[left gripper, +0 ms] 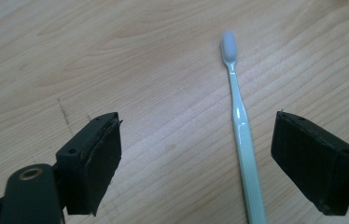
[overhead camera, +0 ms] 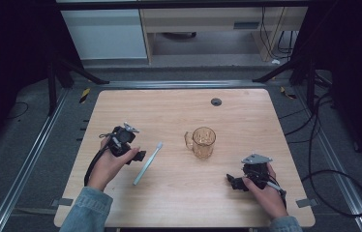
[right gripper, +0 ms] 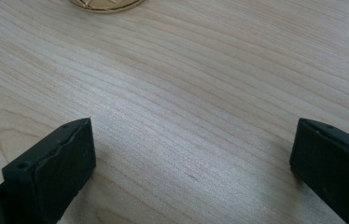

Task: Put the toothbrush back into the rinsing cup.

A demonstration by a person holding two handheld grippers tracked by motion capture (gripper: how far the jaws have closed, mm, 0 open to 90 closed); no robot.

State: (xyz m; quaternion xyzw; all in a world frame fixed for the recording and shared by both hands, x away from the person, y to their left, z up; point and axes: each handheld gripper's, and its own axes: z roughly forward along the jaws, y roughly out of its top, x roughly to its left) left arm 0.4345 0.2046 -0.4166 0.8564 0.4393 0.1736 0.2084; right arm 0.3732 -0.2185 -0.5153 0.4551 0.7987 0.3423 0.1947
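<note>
Lying flat on the table [overhead camera: 247, 111], the toothbrush [left gripper: 240, 126] is being framed between the spread, empty jaws of the left gripper [left gripper: 196, 158], nearer the right-hand pad, its long axis running away along them, bristles far. The right gripper [right gripper: 193, 163], also spread, is being kept well apart.

On the table [overhead camera: 179, 104] we see the toothbrush [overhead camera: 148, 163] lying left of the glass mug [overhead camera: 202, 142], apart from it; our left gripper [overhead camera: 139, 155] sits just left of the toothbrush, our right gripper [overhead camera: 232, 181] nearer us, right of the mug
</note>
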